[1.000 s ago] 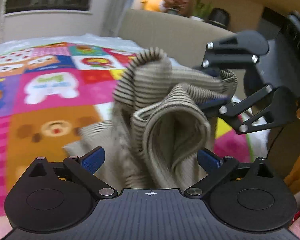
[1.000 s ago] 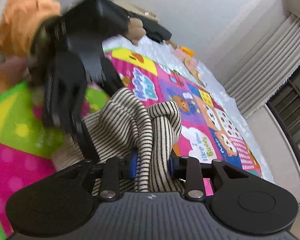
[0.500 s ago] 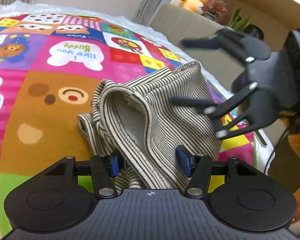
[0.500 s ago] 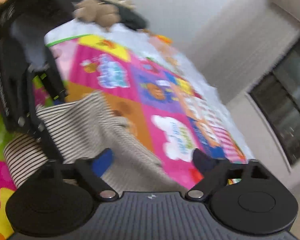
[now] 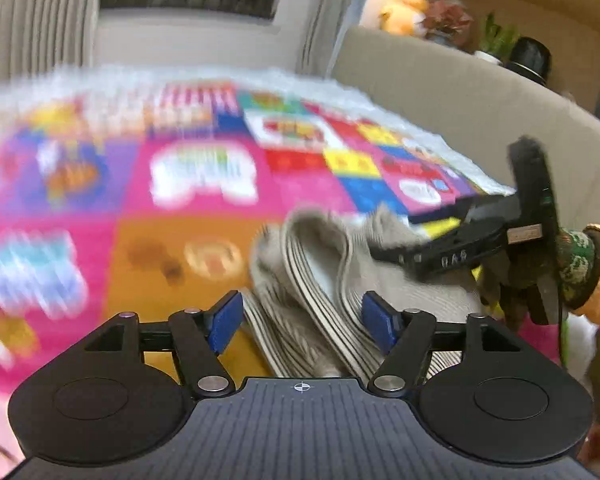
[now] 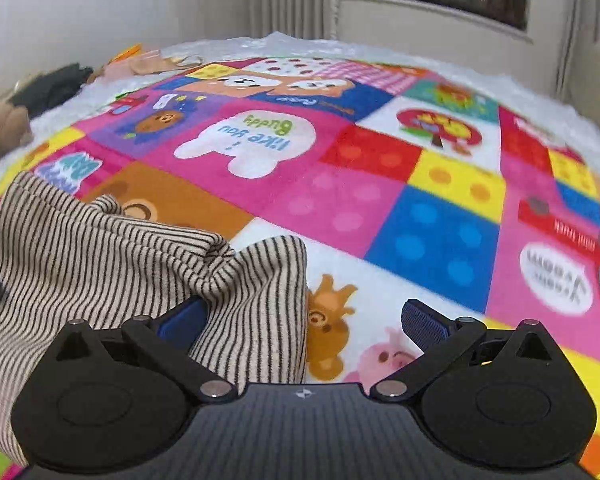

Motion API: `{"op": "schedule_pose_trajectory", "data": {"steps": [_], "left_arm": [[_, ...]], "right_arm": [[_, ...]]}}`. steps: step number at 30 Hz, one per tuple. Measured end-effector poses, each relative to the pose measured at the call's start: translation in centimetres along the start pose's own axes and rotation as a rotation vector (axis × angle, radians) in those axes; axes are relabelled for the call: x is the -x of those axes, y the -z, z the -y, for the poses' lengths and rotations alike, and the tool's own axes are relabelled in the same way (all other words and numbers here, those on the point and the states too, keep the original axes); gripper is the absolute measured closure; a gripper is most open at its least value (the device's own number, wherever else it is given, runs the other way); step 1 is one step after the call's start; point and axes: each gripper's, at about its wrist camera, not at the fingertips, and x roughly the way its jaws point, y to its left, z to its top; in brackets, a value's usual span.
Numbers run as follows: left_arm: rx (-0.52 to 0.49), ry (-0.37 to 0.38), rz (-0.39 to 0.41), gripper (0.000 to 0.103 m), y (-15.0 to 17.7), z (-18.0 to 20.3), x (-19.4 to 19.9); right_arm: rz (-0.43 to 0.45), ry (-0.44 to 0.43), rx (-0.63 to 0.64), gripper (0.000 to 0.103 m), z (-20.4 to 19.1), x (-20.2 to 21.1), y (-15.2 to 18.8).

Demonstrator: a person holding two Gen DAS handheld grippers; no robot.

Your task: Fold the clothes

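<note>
A beige garment with thin dark stripes [image 5: 324,280] lies crumpled on the colourful play mat [image 5: 204,184]. My left gripper [image 5: 302,320] is open, its blue pads on either side of the garment's folds. The view is blurred. The right gripper shows in the left wrist view [image 5: 440,240], over the garment's right side. In the right wrist view the garment [image 6: 112,256] lies at the left and my right gripper [image 6: 302,320] is open. The garment's edge rests between its jaws beside the left pad.
The patchwork mat [image 6: 380,184] covers a white fluffy rug [image 6: 300,42]. A beige sofa back [image 5: 440,84] with a yellow plush toy [image 5: 404,8] and plants stands at the right. Dark and brown soft items [image 6: 40,88] lie at the mat's far left edge.
Both grippers have let go of the garment and opened. The garment has dropped from a held-up bunch onto the mat. The right gripper has swung to face across the mat.
</note>
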Motion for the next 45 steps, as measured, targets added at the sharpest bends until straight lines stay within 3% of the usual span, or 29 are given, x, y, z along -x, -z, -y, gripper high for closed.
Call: {"op": "schedule_pose_trajectory", "data": {"steps": [4, 8, 10, 11, 13, 15, 19, 23, 28, 30, 33, 38, 41, 45], "left_arm": [[-0.162, 0.102, 0.056, 0.017, -3.3, 1.7, 0.9], [-0.276, 0.214, -0.074, 0.020, -4.1, 2.2, -3.9], [-0.284, 0.199, -0.141, 0.030, -3.9, 1.5, -6.8], [-0.270, 0.196, -0.158, 0.032, -3.7, 0.9, -7.8], [-0.218, 0.214, -0.170, 0.025, -3.5, -0.2, -8.9], [-0.166, 0.232, -0.181, 0.018, -3.2, -1.3, -10.0], [-0.061, 0.268, -0.203, 0.013, -2.7, -3.5, -12.2], [0.020, 0.299, -0.221, 0.007, -2.3, -5.0, -13.5], [0.072, 0.329, -0.232, 0.006, -1.7, -5.3, -13.2], [0.093, 0.342, -0.237, 0.006, -1.5, -5.4, -13.1], [0.125, 0.360, -0.244, 0.006, -1.2, -5.6, -12.9], [0.177, 0.389, -0.254, 0.007, -0.6, -5.8, -12.5], [0.193, 0.382, -0.252, 0.009, 0.1, -5.7, -11.5], [0.222, 0.352, -0.248, 0.010, 0.8, -5.8, -10.0]], "right_arm": [[0.010, 0.004, -0.043, 0.000, 0.2, 0.3, 0.9], [-0.029, -0.071, -0.184, 0.000, 1.9, 0.1, 1.0], [-0.068, -0.146, -0.299, 0.000, 3.6, 0.0, 1.1], [-0.043, -0.153, -0.326, 0.000, 4.1, 0.7, 0.9], [0.011, -0.157, -0.370, 0.000, 5.0, 2.0, 0.6], [0.086, -0.056, -0.313, 0.000, 4.8, 3.0, 0.0], [-0.004, 0.073, -0.143, 0.000, 3.2, 0.1, 0.0], [0.041, 0.116, -0.091, 0.000, 2.4, -0.7, 0.9], [0.051, -0.019, -0.317, 0.000, 4.8, 3.9, 2.2], [0.049, -0.098, -0.406, 0.006, 5.3, 6.5, 3.5], [-0.007, -0.210, -0.485, 0.020, 4.0, 9.0, 6.1], [-0.153, -0.395, -0.609, 0.026, 0.4, 7.6, 9.1], [-0.113, -0.412, -0.583, 0.037, -0.1, 6.7, 7.7], [-0.078, -0.380, -0.568, 0.039, 0.9, 5.4, 5.1]]}}
